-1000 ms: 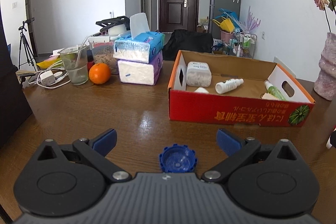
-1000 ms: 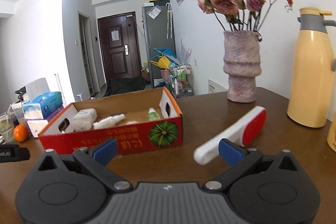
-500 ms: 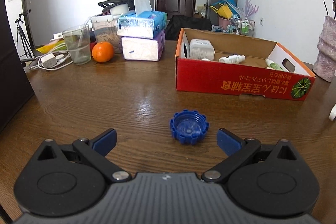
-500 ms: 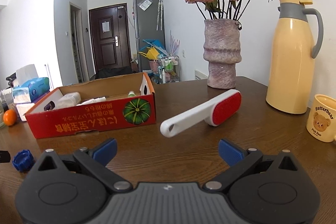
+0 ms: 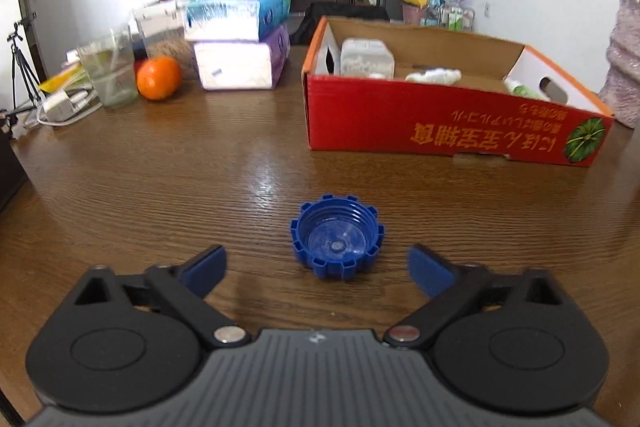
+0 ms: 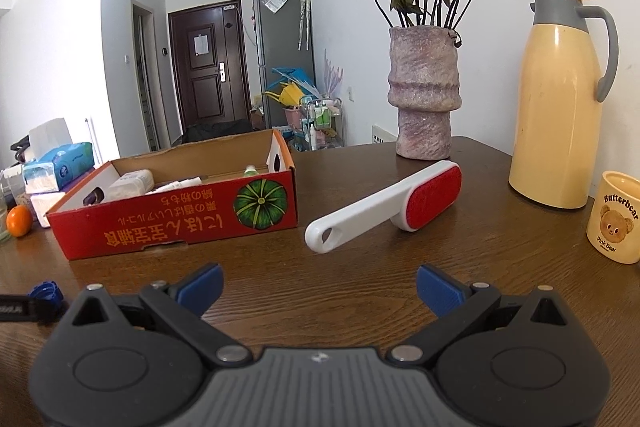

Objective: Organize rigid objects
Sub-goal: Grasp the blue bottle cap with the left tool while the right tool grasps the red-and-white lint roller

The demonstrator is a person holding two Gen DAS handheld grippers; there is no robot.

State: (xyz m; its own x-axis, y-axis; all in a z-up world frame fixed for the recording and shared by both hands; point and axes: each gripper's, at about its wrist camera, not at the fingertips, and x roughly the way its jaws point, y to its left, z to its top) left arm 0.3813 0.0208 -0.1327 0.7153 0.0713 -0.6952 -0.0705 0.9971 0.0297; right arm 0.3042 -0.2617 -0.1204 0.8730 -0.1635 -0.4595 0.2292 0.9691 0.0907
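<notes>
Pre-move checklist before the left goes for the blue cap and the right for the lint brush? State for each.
1. Left gripper jaws open wide: ok.
2. Blue cap centred ahead of the left jaws: ok, slightly right of centre, lying open side up on the table.
3. Right gripper jaws open, empty: ok.
4. Lint brush lined up with right jaws: not ok, it lies diagonally, well ahead.
5. Room in red box for both: cannot tell, floor mostly hidden.
6. Mug clear of the right's path: ok, off to the side.
</notes>
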